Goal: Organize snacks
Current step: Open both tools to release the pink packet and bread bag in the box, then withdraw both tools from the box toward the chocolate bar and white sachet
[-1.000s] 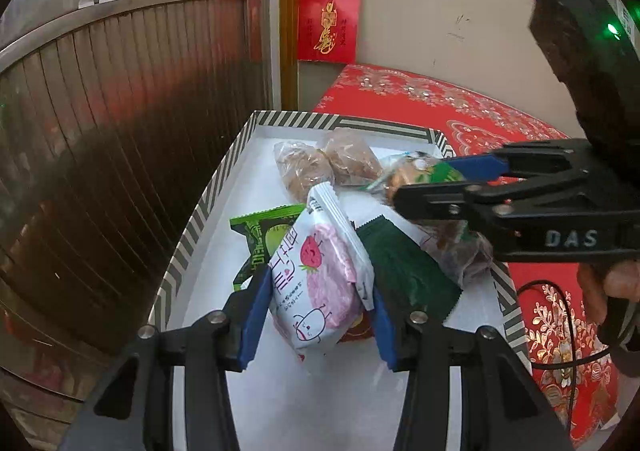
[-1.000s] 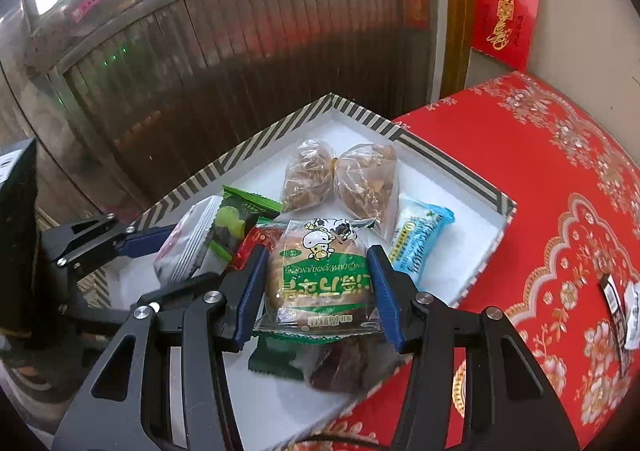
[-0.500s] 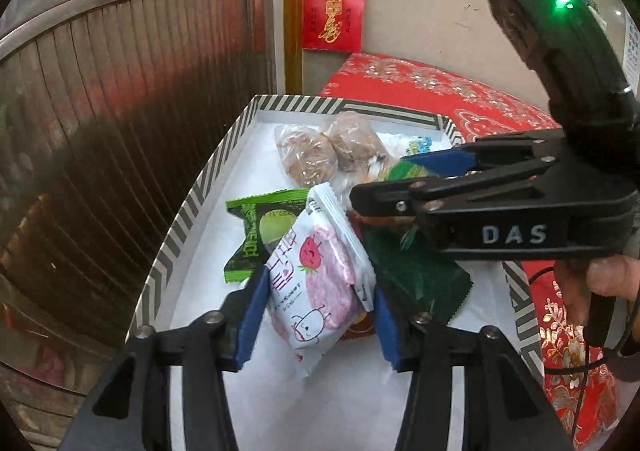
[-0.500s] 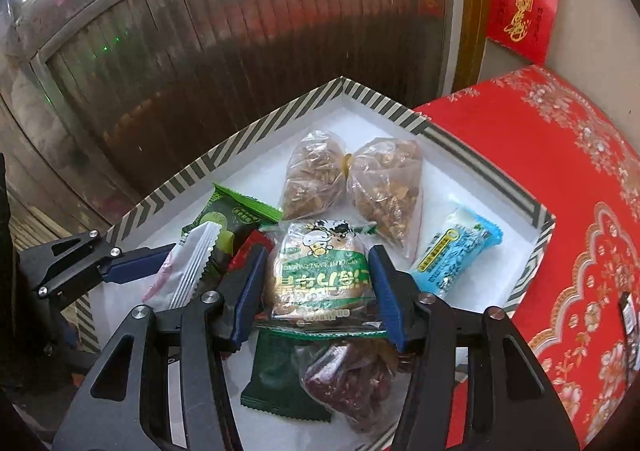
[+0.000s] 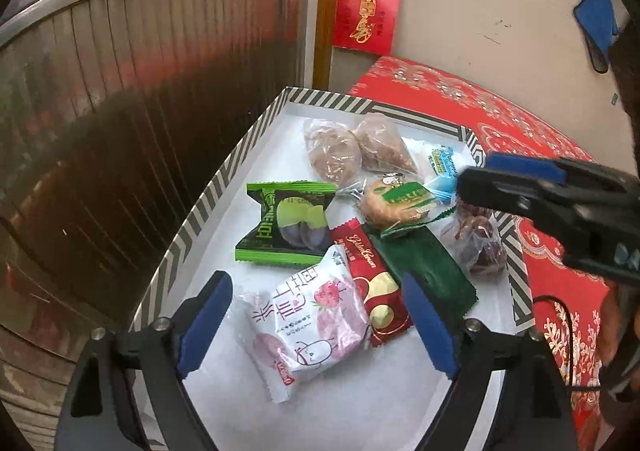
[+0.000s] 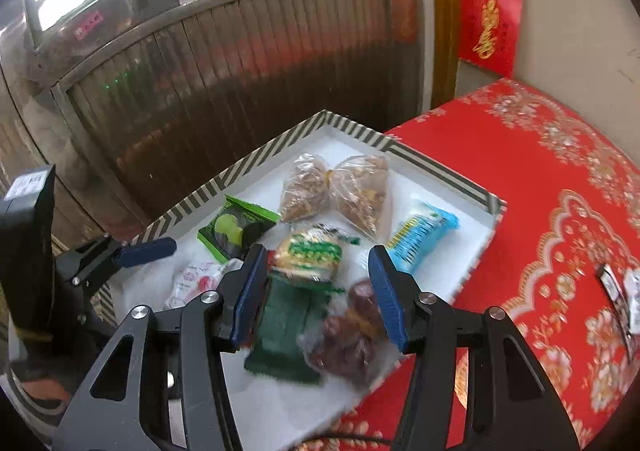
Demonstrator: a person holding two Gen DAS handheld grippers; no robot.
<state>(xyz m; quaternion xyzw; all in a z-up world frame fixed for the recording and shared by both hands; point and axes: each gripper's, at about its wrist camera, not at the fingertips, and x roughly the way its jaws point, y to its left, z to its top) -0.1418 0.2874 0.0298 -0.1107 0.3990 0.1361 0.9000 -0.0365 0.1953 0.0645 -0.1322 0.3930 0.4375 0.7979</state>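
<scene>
Both tools now spread apart, empty: left tool (image 5: 316,325) has dropped the white-pink strawberry packet (image 5: 308,325) lower centre in the striped-rim white tray (image 5: 224,179); right tool (image 6: 318,291) has released the green-labelled cake packet (image 6: 312,253), mid-tray.

Assorted wrapped snacks (image 5: 304,327) flat inside striped-rimmed white tray (image 5: 224,179).

red floral tablecloth (image 6: 540,179) covers table at right | ribbed brown shutter (image 5: 120,123) behind, metal frame above | red paper hangings with gold script (image 5: 366,17) on pale wall (image 5: 492,11) | gold-brown post (image 5: 324,11) beside them | blue cloth (image 5: 598,15) hung on wall, far right | black cable (image 5: 560,303) on tablecloth
</scene>
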